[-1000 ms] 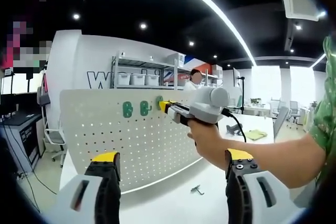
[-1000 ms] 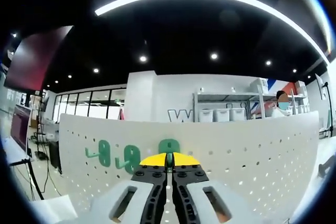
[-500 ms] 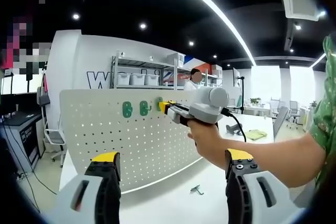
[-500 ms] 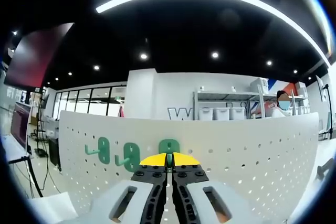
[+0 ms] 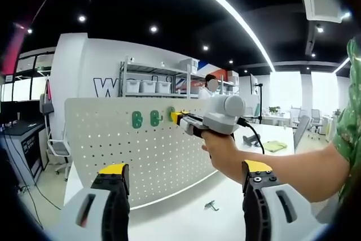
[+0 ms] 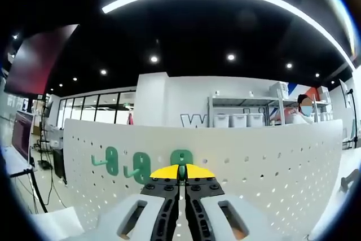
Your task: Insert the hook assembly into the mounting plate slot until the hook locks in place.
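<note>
A white pegboard mounting plate (image 5: 113, 134) (image 6: 265, 167) stands upright on the table. Two green hooks (image 5: 145, 118) (image 6: 111, 161) hang near its top edge. A third green hook (image 6: 181, 158) (image 5: 170, 110) sits against the board just right of them. My right gripper (image 6: 181, 171) is shut on this third hook, its yellow tips pressed to the board. In the left gripper view the right gripper (image 5: 178, 118) comes in from the right, held by a hand. My left gripper (image 5: 183, 182) stands open well in front of the board with nothing between its jaws.
A small metal hook (image 5: 211, 205) lies on the white table (image 5: 225, 207) in front of the board. Shelves with white bins (image 5: 148, 85) stand behind it. A person (image 5: 210, 86) stands in the background. A green-sleeved arm (image 5: 316, 167) crosses the right side.
</note>
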